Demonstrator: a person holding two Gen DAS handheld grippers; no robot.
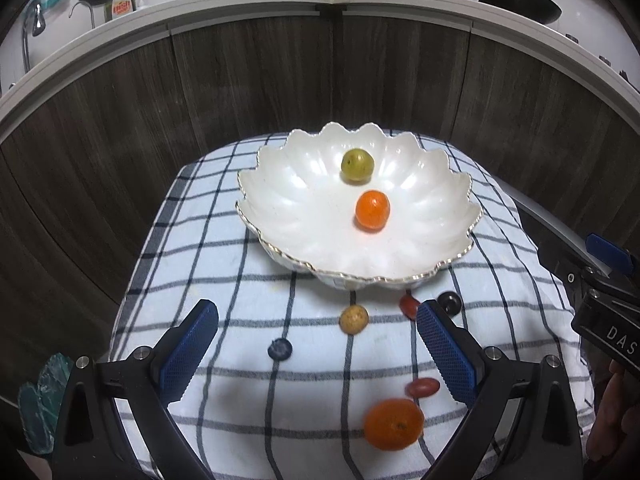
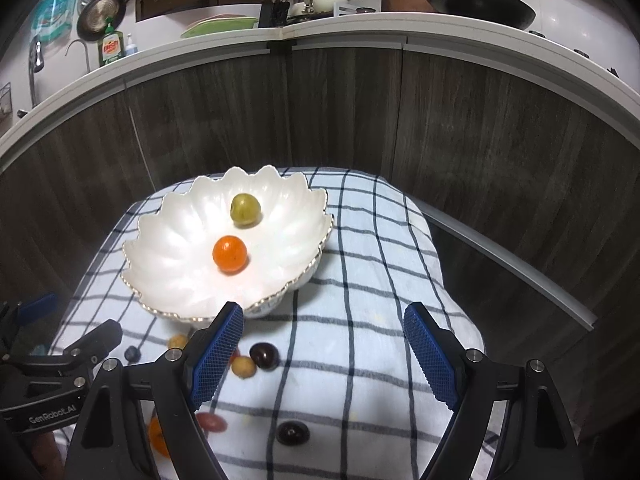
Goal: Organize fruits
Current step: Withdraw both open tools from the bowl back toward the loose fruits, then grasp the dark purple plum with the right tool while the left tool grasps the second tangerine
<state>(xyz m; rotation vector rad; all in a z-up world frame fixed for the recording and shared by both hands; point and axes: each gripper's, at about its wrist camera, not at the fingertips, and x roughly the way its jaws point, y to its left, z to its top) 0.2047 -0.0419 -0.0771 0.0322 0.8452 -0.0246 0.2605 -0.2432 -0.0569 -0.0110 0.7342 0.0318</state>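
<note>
A kitchen counter (image 1: 240,12) curves above dark wood-grain cabinet fronts (image 1: 120,128); below them lies a blue-and-white checked cloth (image 1: 224,264) carrying a white scalloped bowl (image 1: 304,240).

In the left wrist view, the bowl sits at twelve o'clock from the left gripper (image 1: 316,344), with a green fruit (image 1: 357,165) and a small orange (image 1: 372,211) inside it. The jaws stand wide apart with nothing between the pads. Between them on the cloth, going left to right, lie a blueberry (image 1: 280,349) and a tan fruit (image 1: 354,319); a large orange (image 1: 393,424) lies at five o'clock.

The right gripper (image 2: 324,356) also gapes empty. A dark cherry (image 2: 264,355) lies just inside its left finger, another (image 2: 293,433) at six o'clock; the bowl is at eleven.
</note>
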